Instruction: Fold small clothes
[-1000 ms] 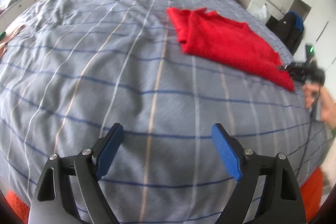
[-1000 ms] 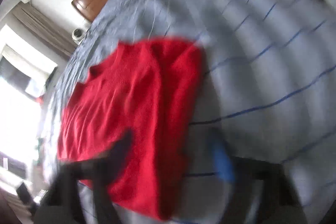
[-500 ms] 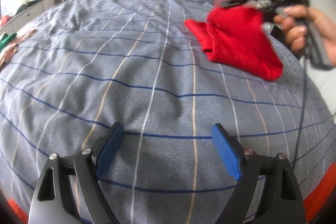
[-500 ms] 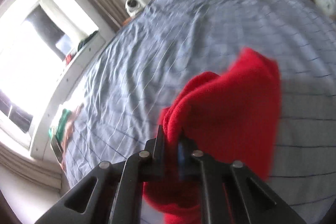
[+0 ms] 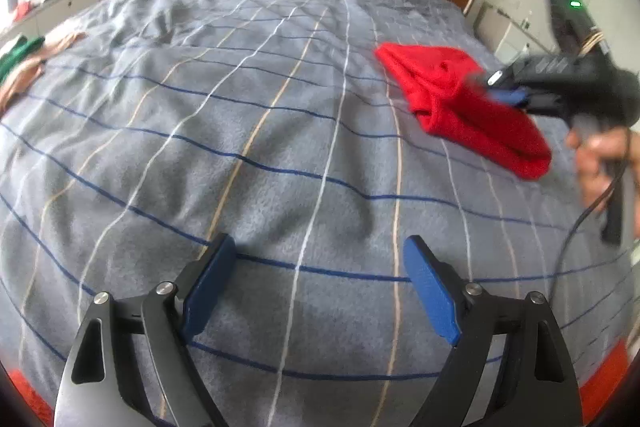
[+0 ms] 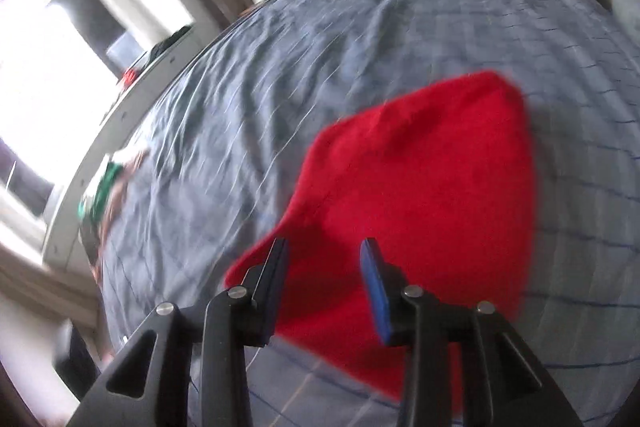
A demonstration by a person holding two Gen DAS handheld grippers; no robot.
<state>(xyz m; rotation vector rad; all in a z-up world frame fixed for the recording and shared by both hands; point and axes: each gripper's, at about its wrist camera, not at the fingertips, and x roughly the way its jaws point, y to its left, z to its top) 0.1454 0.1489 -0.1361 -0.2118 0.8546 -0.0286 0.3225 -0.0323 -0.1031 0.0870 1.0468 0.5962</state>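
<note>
above the red garment (image 6: 420, 187), right gripper (image 6: 324, 267) just opened, empty.

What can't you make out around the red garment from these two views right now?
- Red garment, right wrist view: near edge hidden behind the right gripper; motion blur hides the fold layers.
- Right gripper, left wrist view: blurred, contact with cloth unclear.
- Green clothing: cut off by the frame edge.

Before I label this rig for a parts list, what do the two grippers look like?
Both are black, with angular linkage arms, silver pivot pins and blue textured pads: left gripper, right gripper. The right one's body shows a green light and a trailing black cable.
</note>
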